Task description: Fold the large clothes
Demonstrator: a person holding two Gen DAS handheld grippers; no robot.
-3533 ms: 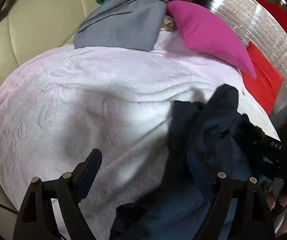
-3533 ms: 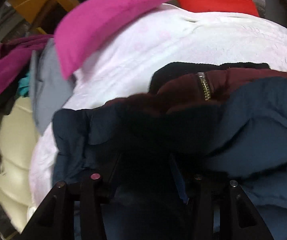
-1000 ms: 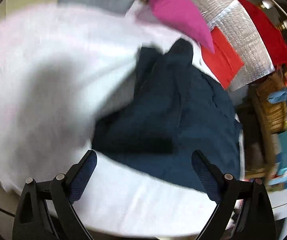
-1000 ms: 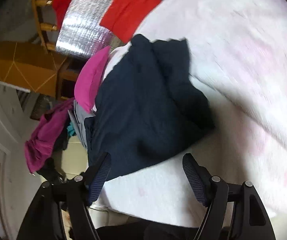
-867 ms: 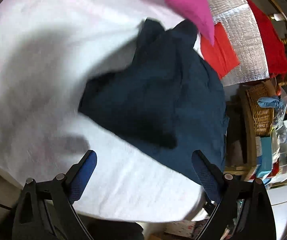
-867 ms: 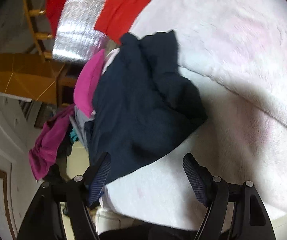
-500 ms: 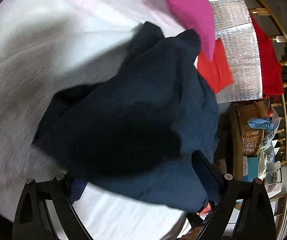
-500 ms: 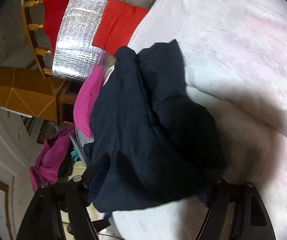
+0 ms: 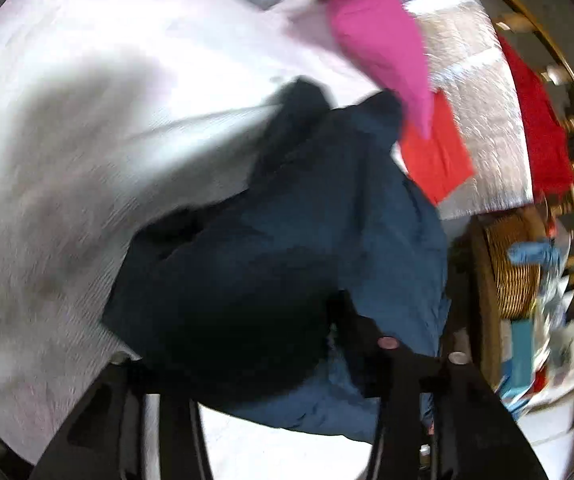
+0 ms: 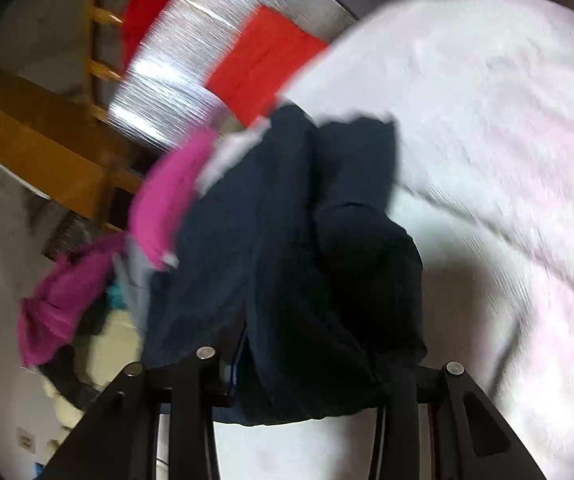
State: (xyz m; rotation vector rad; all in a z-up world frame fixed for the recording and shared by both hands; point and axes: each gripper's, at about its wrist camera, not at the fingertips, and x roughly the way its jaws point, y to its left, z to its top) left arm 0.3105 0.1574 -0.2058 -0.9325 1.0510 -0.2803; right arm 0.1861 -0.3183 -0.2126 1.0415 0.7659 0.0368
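Observation:
A folded dark navy garment (image 9: pixel 287 248) lies on the pale pink blanket (image 9: pixel 107 92). It also shows in the right wrist view (image 10: pixel 287 272). My left gripper (image 9: pixel 259 360) sits low over the garment's near edge, and the cloth covers its fingertips. My right gripper (image 10: pixel 307 368) is at the garment's other near edge, its fingertips also buried in the dark cloth. Both views are blurred, and I cannot tell whether either gripper is closed on the fabric.
A magenta cushion (image 9: pixel 379 40) and a red cloth (image 9: pixel 435 160) on a silver panel (image 10: pixel 215 52) lie beyond the garment. A wicker basket (image 9: pixel 515 264) stands at the right. A magenta cloth pile (image 10: pixel 67 296) and a wooden frame (image 10: pixel 39 148) are at the left in the right wrist view.
Both grippers have dropped down from above the blanket onto the navy garment. Their open fingers, clear of the cloth a second ago, are now covered by it.

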